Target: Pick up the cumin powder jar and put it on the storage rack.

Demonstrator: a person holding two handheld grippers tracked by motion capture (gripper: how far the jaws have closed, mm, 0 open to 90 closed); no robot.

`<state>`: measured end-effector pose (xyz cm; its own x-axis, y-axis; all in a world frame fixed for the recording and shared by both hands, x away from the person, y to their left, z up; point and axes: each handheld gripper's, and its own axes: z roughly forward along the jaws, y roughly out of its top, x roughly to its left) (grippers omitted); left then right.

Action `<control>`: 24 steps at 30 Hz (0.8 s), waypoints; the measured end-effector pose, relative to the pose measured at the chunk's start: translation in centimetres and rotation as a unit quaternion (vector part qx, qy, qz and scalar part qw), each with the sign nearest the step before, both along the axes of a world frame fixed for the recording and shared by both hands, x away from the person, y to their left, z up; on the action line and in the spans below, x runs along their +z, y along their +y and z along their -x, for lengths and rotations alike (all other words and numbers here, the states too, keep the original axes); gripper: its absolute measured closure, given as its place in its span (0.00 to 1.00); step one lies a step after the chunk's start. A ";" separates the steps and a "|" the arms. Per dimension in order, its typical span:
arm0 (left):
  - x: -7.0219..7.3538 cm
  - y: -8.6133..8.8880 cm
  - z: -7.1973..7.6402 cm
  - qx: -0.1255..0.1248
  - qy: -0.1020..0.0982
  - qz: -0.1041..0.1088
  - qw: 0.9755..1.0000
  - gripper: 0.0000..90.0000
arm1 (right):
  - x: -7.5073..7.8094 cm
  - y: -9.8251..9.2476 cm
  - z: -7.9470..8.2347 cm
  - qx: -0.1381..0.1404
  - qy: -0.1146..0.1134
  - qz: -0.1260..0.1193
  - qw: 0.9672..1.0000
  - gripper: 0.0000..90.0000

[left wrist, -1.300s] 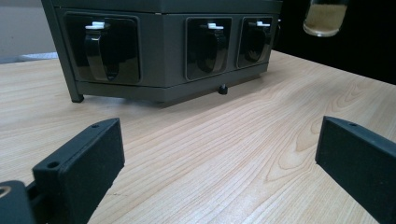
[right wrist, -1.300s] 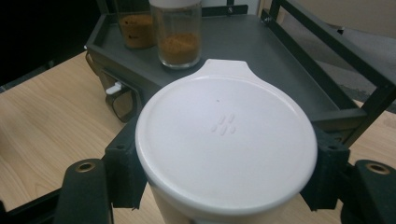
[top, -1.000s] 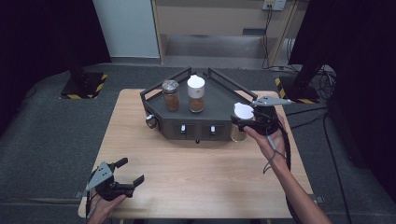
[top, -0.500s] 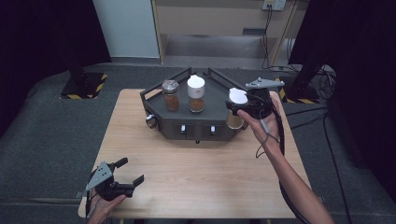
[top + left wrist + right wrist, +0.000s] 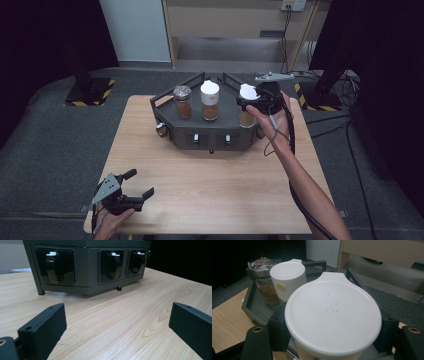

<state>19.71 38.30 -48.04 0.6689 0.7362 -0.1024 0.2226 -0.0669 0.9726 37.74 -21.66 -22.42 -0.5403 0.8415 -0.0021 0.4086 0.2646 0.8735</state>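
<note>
Pale woodgrain table (image 5: pixel 215 175): right gripper (image 5: pixel 256 102) clamps round white-lidded jar (image 5: pixel 333 315); left gripper (image 5: pixel 131 192) gapes.

Two black handheld grippers are seen, each topped by a grey three-cornered plate: the left gripper (image 5: pixel 131 187) at the lower left of the high view, the right gripper (image 5: pixel 257 100) at the upper right. Blocky black jaws with small screw holes are shown. A black cable (image 5: pixel 292 145) is trailed along a bare, unsleeved forearm.

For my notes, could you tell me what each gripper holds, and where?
Right gripper clamps the white-lidded jar just under its lid; left gripper holds nothing.
</note>
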 end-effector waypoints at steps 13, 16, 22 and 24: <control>0.0 0.0 0.0 0.000 0.000 0.000 1.000 0.00 | -0.3 2.0 -2.7 -0.024 0.006 -0.003 1.000 0.34; 0.0 0.1 0.0 0.000 0.000 0.001 1.000 0.00 | -0.4 2.6 -3.0 -0.032 0.002 0.004 0.999 0.34; 0.0 0.1 0.0 0.001 0.000 0.001 1.000 0.00 | -1.0 3.4 -3.9 -0.046 0.001 0.005 0.999 0.34; 0.0 0.1 0.0 0.001 0.000 0.001 1.000 0.00 | -1.4 3.4 -4.2 -0.048 0.001 0.003 0.999 0.34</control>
<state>19.68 38.39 -48.07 0.6682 0.7367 -0.1040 0.2221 -0.0641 0.9729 41.94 -18.24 -23.77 -0.4571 0.8894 -0.0070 0.4344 0.2301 0.8708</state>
